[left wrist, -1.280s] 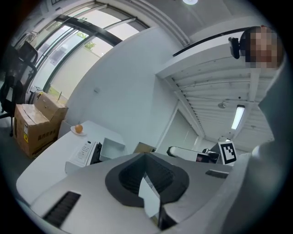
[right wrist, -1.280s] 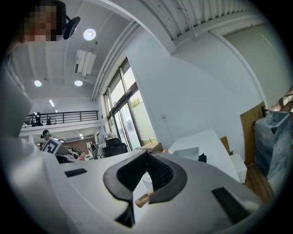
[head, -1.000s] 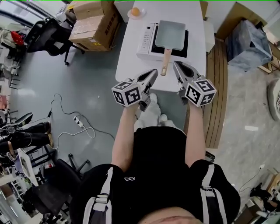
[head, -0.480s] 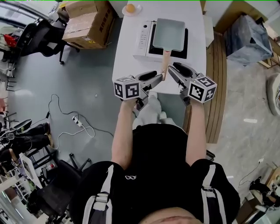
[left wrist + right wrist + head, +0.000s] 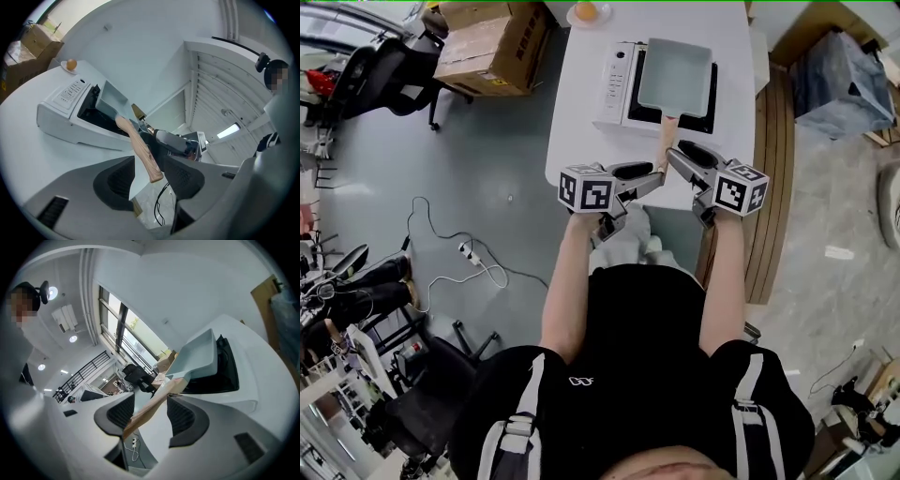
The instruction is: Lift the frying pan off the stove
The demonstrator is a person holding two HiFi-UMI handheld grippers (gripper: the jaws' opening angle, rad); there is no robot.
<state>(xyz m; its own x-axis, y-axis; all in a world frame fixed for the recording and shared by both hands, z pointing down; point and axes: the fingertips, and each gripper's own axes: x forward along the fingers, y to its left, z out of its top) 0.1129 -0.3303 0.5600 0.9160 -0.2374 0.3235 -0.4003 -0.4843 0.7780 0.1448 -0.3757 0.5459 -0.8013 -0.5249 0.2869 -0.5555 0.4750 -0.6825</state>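
A rectangular grey-green frying pan sits on a white induction stove on the white table. Its wooden handle points toward me. My left gripper comes in from the left and my right gripper from the right, meeting at the handle's end. In the left gripper view the handle ends between the open pads of the left gripper. In the right gripper view the handle runs through the right gripper, whose jaws are opening, and the pan lies beyond.
An orange on a small plate stands at the table's far edge. Cardboard boxes and an office chair are on the floor to the left, with a power strip and cable. A wooden platform runs along the table's right side.
Both grippers have moved forward to the pan's handle. Their jaws, shut a second ago, now stand apart with the handle's end between them.
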